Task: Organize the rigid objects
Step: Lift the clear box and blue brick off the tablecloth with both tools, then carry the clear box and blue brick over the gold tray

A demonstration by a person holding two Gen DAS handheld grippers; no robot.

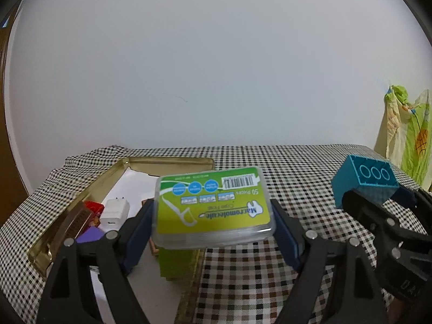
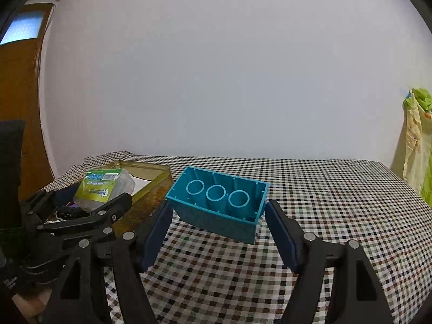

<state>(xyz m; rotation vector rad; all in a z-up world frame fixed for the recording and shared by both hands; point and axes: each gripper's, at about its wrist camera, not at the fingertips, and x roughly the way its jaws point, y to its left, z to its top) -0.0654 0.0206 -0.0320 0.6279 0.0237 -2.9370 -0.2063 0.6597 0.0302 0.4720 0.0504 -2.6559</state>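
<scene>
A clear plastic box with a green label (image 1: 213, 205) hangs above the gold tin tray (image 1: 167, 162), and my left gripper (image 1: 213, 213) is shut on its two sides. In the right wrist view the same box (image 2: 105, 186) shows at the left in that gripper (image 2: 91, 197), over the tray (image 2: 151, 167). A teal hollow brick (image 2: 216, 208), its open underside with three tubes facing up, is lifted off the cloth with my right gripper (image 2: 218, 213) shut on its ends. From the left wrist view that brick (image 1: 364, 178) sits at the right in the right gripper (image 1: 375, 197).
Inside the tray lie a white charger (image 1: 114, 212), a red item (image 1: 94, 208), a purple block (image 1: 90, 235) and a green block (image 1: 175, 262). A checkered tablecloth (image 2: 324, 202) covers the table. A green-yellow cloth (image 2: 415, 140) hangs at the right and a brown door (image 2: 19, 94) stands at the left.
</scene>
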